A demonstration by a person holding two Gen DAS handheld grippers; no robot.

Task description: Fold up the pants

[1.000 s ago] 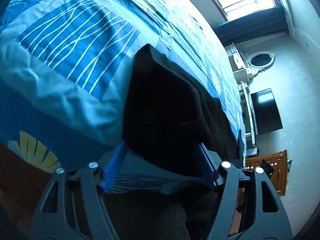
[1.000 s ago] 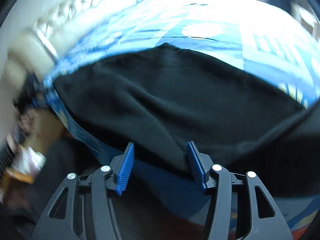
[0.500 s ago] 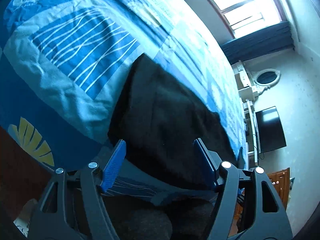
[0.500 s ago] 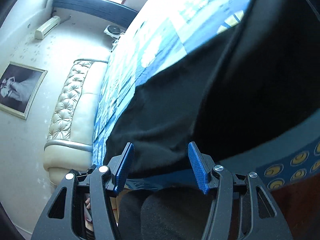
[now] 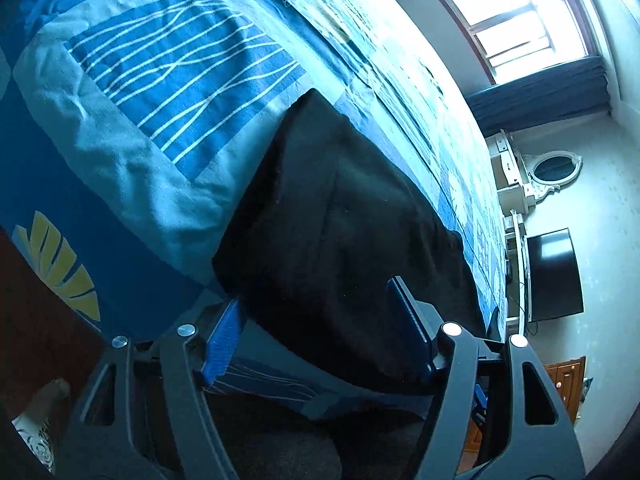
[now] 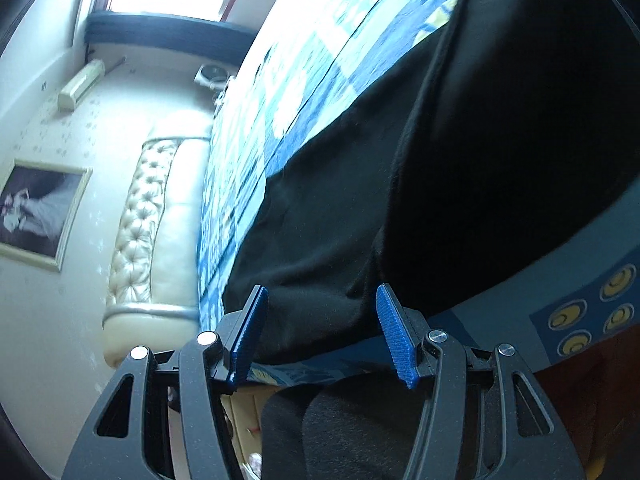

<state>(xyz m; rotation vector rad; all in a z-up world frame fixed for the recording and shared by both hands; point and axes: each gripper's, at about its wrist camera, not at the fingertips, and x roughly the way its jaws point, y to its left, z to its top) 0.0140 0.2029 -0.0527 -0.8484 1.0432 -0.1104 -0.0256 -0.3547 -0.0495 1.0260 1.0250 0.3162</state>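
The black pants (image 5: 340,240) on the bed (image 5: 160,100) look soft and limp; both grippers (image 5: 320,340) (image 6: 320,332) hover, jaws apart, at their near edge, the best hold.

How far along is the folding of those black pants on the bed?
The black pants already lie on the blue bedspread as a compact dark bundle, apparently folded at least once. Both the left gripper and right gripper stand open at its near edge, gripping nothing. Any further fold is still to do.

Right claw (image 6: 322,332) rolled sideways along pants (image 6: 460,184).
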